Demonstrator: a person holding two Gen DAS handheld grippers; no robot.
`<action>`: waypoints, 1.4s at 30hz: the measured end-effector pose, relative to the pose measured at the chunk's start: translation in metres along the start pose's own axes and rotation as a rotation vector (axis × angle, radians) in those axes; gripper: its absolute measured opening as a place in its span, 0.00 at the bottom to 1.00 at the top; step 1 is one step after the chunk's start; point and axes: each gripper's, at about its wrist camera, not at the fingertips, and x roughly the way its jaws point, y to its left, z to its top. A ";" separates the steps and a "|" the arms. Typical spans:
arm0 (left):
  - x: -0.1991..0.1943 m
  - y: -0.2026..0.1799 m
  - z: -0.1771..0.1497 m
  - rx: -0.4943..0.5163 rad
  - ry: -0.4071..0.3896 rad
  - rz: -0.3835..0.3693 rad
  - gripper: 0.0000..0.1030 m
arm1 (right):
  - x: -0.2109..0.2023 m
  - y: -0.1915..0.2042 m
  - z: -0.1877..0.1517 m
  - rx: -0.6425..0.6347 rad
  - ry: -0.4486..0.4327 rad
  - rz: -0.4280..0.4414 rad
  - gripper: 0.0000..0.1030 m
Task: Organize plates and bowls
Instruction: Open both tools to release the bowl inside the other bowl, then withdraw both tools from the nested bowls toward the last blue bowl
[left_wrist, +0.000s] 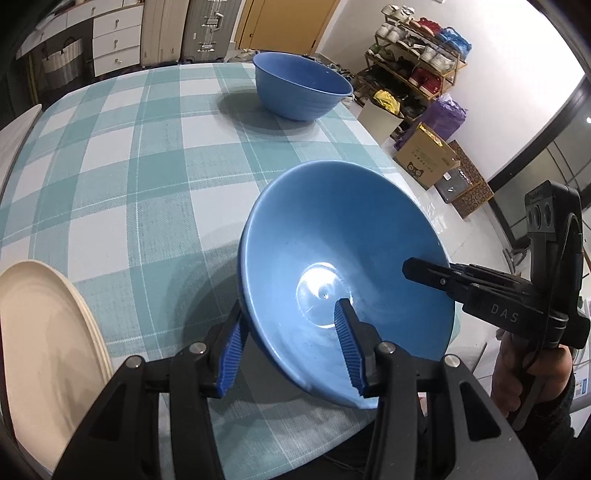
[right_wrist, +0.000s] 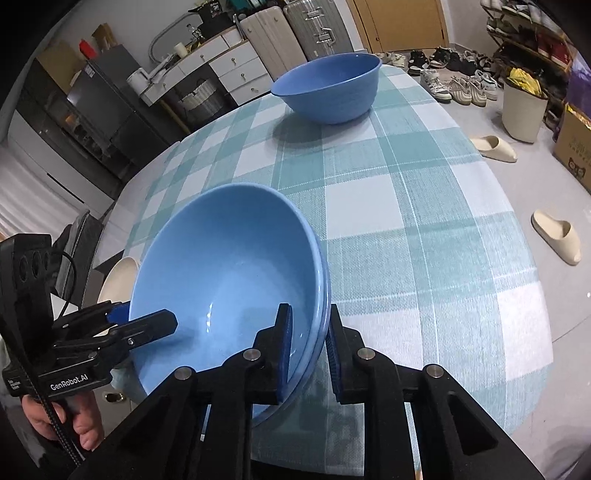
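Off to the left of my left claw (left_wrist: 291, 350) a cream plate (left_wrist: 40, 332) lies flat on the checked tablecloth (left_wrist: 129, 177), its rim just beside my left finger's arm but not touching it. My left claw straddles the near wall of the tilted blue bowl (left_wrist: 332, 236): one ribbed blue pad sits outside the wall, the other lies inside against the glossy inner slope, so I am pinching the bowl's rim between them. The bowl leans, its mouth turned toward me and its far rim raised off the cloth. From the right of that claw my right claw (right_wrist: 308, 354) comes in, held by a hand (left_wrist: 532, 373) low at the edge of the view, and its black finger reaches over the bowl's opposite rim. Seen from the right wrist, that claw is pressed together on the wall too, one pad inside and one outside; here the rim looks doubled, as if two bowls (right_wrist: 229, 273) nest together, though I cannot tell for sure. Well ahead of both claws, at the far side of the table, a second blue bowl (right_wrist: 328, 88) stands upright by itself. Beyond the table's right edge, pale slippers (right_wrist: 557, 236) lie on the floor.
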 end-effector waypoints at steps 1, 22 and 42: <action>0.001 0.001 0.002 -0.002 0.000 0.003 0.44 | 0.002 0.001 0.003 -0.005 0.002 -0.002 0.17; -0.029 0.020 0.013 -0.074 -0.165 0.189 0.47 | -0.037 0.001 0.041 -0.056 -0.293 -0.029 0.20; -0.112 -0.046 -0.018 0.147 -0.542 0.414 1.00 | -0.128 0.075 -0.028 -0.256 -0.650 -0.024 0.98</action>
